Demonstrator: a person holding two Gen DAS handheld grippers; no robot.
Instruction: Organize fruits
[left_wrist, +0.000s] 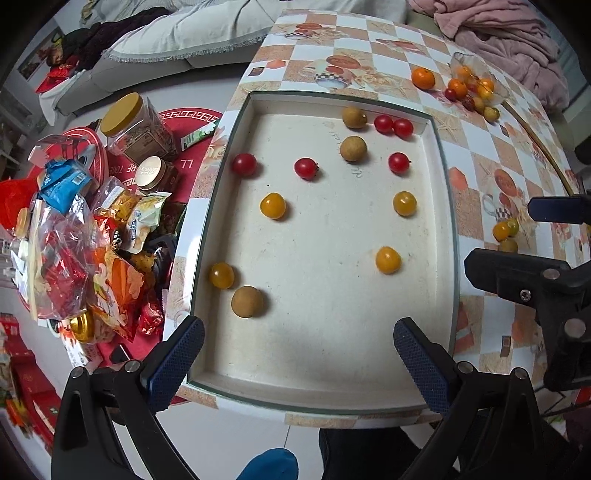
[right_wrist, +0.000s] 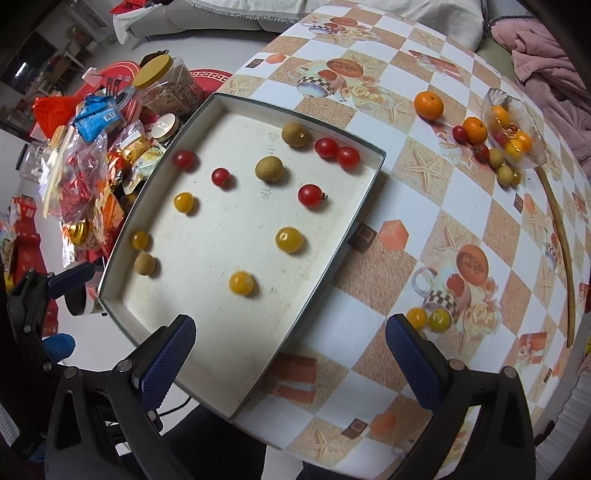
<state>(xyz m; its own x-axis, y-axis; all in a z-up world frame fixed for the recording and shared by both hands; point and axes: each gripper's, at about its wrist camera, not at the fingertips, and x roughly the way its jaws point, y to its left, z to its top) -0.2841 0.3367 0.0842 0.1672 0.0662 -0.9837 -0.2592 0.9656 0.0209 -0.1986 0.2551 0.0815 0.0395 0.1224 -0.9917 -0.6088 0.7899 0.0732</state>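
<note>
A shallow white tray (left_wrist: 325, 387) (right_wrist: 155, 317) lies on the checkered table. It holds several red cherry tomatoes (left_wrist: 306, 168) (right_wrist: 311, 195), several yellow tomatoes (left_wrist: 388, 260) (right_wrist: 242, 283) and three brown longans (left_wrist: 247, 301) (right_wrist: 269, 168). My left gripper (left_wrist: 299, 354) is open and empty above the tray's near edge. My right gripper (right_wrist: 291, 352) is open and empty over the tray's near right corner. Two yellow tomatoes (right_wrist: 428, 318) (left_wrist: 505, 229) lie on the table just beyond its right finger. A mandarin (right_wrist: 428, 105) (left_wrist: 423, 78) and a glass bowl (right_wrist: 532, 157) (left_wrist: 498, 96) of small fruits sit far right.
Snack packets and jars (left_wrist: 96, 229) (right_wrist: 88, 158) crowd a red stand left of the table. A long wooden stick (right_wrist: 561, 236) lies by the bowl. Loose fruits (right_wrist: 480, 146) lie beside the bowl. A pink blanket (left_wrist: 509, 44) is behind the table.
</note>
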